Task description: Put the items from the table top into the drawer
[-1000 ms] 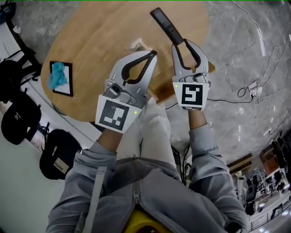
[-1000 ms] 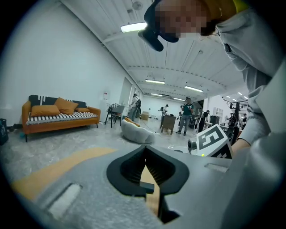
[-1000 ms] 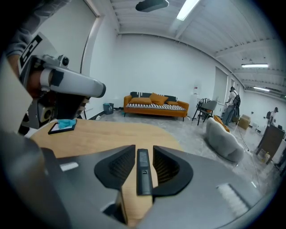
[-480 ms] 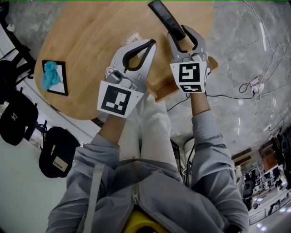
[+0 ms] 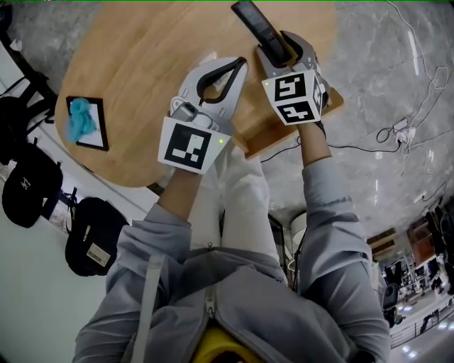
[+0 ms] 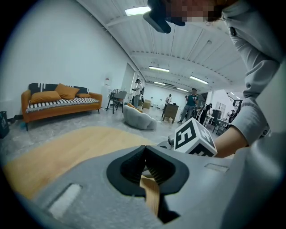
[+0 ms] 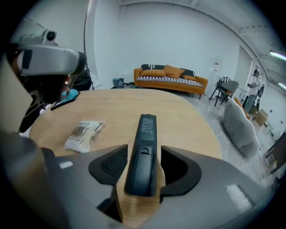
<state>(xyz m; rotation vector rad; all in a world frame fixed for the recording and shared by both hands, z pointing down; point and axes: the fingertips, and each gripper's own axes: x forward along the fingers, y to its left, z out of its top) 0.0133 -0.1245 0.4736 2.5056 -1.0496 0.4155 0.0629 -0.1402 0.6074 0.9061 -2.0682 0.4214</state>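
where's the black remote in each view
Head view: remote at top centre, running up and left out of the right tongs, whose jaws are opening around it.
Left gripper view: not in it.
Right gripper view: remote dead centre, between the two jaws.
Shared landmark: the wooden table, seen in all three.

We get bright, even indoor light. Ceiling strips (image 6: 138, 10) high above left gripper (image 6: 145, 154) glow white, slightly blown out. We note soft, faint shadows on table (image 5: 142, 71) ahead of it. Both gripper views bow hard at edges, corners black. Gripper body nearest lens soft, out of focus; room beyond sharper. Head view crisp, floor (image 5: 369, 49) curving at rim.
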